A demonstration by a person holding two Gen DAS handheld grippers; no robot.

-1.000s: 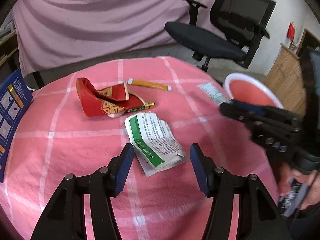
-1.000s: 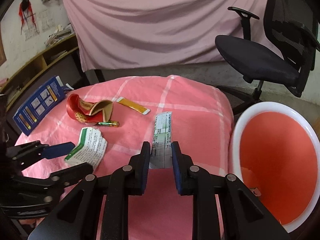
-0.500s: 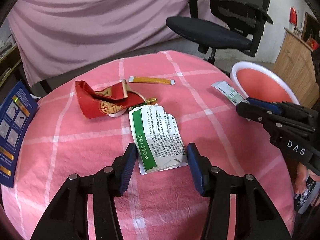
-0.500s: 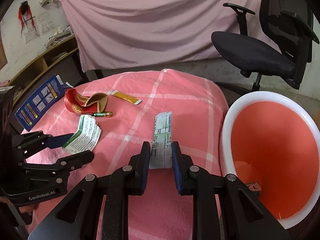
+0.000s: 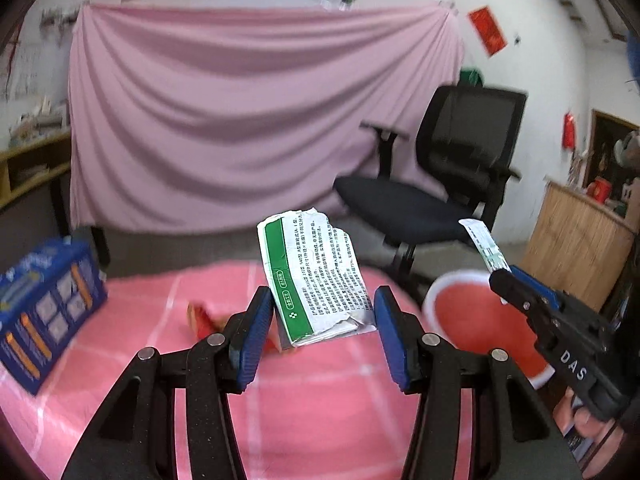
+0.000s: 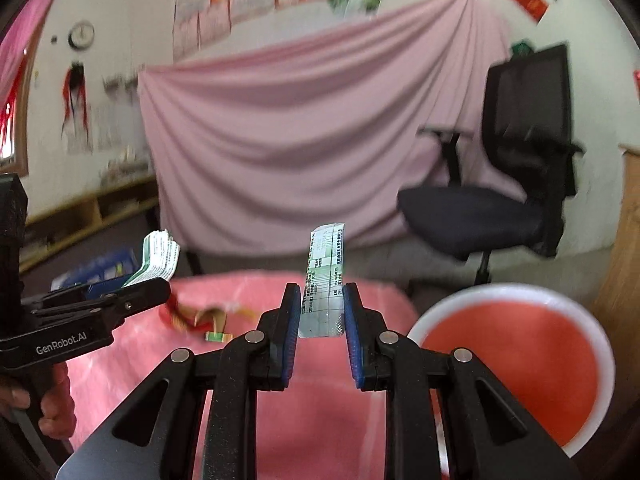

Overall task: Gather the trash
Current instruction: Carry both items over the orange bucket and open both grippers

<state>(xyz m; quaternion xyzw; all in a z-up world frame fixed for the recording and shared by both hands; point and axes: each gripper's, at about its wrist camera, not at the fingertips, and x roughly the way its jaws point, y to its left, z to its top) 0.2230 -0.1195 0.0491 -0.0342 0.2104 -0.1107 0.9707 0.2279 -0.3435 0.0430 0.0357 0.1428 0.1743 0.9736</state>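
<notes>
My left gripper (image 5: 324, 300) is shut on a torn green-and-white paper packet (image 5: 312, 276) and holds it up in the air above the pink checked table (image 5: 312, 408). In the right wrist view the same packet (image 6: 160, 254) sticks up from the left gripper (image 6: 162, 286). A long printed blister strip (image 6: 325, 272) stands upright in my right gripper (image 6: 322, 304), which is shut on it. The strip (image 5: 482, 246) also shows at the right of the left wrist view. A white bin with an orange inside (image 6: 504, 290) stands low at the right, beside the table.
A crumpled red wrapper (image 5: 200, 316) and a yellow strip (image 6: 218, 314) lie on the table beyond the grippers. A blue box (image 5: 44, 304) stands at the table's left edge. A black office chair (image 5: 420, 204) and a pink drape are behind. A hand (image 6: 56, 404) holds the left gripper.
Both grippers have risen and tipped up toward level. The packet and the blister strip have left the table and now hang in the air. The left jaws have closed onto the packet.
</notes>
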